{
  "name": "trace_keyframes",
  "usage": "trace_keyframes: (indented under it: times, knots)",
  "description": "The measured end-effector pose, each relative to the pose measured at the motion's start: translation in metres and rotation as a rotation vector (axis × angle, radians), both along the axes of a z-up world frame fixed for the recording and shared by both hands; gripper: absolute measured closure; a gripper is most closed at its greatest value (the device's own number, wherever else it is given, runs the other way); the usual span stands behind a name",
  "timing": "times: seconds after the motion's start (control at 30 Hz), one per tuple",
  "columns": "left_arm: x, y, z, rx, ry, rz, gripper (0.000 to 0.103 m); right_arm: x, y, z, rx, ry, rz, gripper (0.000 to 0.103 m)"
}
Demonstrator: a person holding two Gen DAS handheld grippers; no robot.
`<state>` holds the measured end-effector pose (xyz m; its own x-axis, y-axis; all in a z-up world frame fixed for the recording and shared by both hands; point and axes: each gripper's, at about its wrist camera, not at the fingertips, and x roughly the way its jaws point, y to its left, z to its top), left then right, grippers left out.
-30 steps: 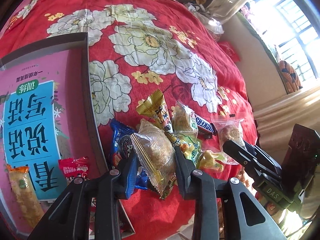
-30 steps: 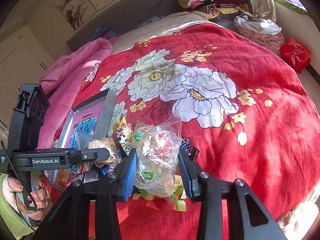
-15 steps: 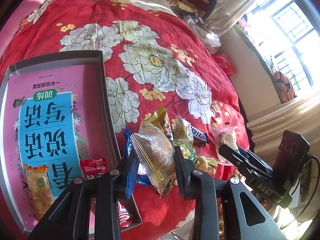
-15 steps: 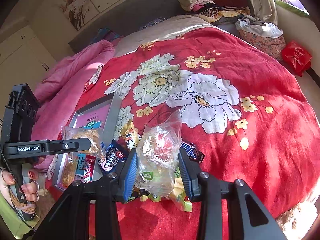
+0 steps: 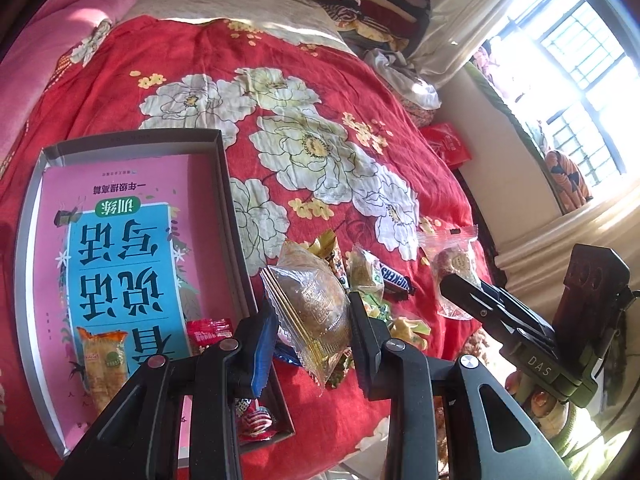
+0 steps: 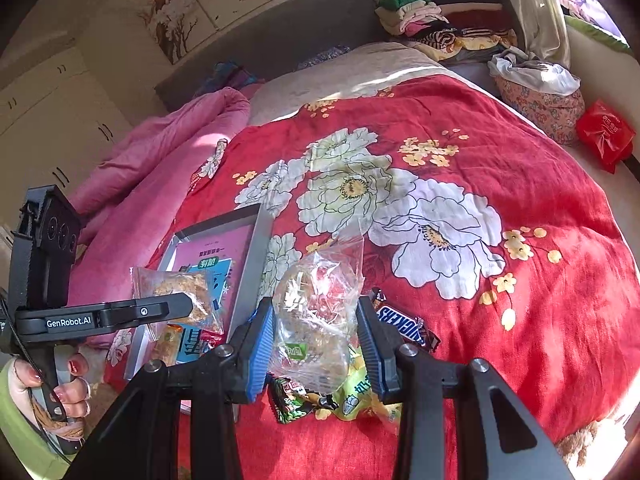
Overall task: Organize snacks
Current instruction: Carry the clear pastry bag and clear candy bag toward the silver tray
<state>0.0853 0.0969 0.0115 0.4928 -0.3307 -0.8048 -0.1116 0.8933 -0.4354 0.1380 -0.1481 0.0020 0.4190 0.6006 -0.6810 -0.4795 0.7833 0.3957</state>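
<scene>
My left gripper (image 5: 310, 320) is shut on a clear-wrapped brown pastry (image 5: 310, 300), held above the bed beside the grey box (image 5: 224, 184). It also shows in the right wrist view (image 6: 192, 304) with its pastry (image 6: 180, 288). My right gripper (image 6: 314, 344) is shut on a clear-wrapped round cake (image 6: 316, 320), held above the snack pile; it also shows in the left wrist view (image 5: 452, 276) with the cake (image 5: 452, 260). The box holds a yellow snack (image 5: 100, 360) and a red packet (image 5: 208, 330). A Snickers bar (image 6: 400, 322) and green-yellow packets (image 6: 352, 396) lie on the bed.
The red flowered bedspread (image 6: 440, 160) covers the bed. A pink quilt (image 6: 160, 152) lies at the left. Folded clothes (image 6: 440, 20) pile at the head. A red bag (image 6: 604, 132) sits at the right. The bed's near edge is just below the snacks.
Both grippers have lifted higher with their snacks. The left gripper has shifted so more of the box is in view.
</scene>
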Motion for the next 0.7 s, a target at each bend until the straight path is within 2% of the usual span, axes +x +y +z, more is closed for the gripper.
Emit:
trace_keyframes:
  times: [0.2, 0.7]
  knots:
    - [-0.011, 0.009, 0.012, 0.012, -0.037, 0.024, 0.069, -0.006, 0.018, 0.008, 0.002, -0.011, 0.046, 0.063]
    - [-0.04, 0.041, 0.018, 0.017, -0.059, 0.101, 0.069, -0.02, 0.041, 0.021, 0.013, -0.022, 0.099, 0.062]
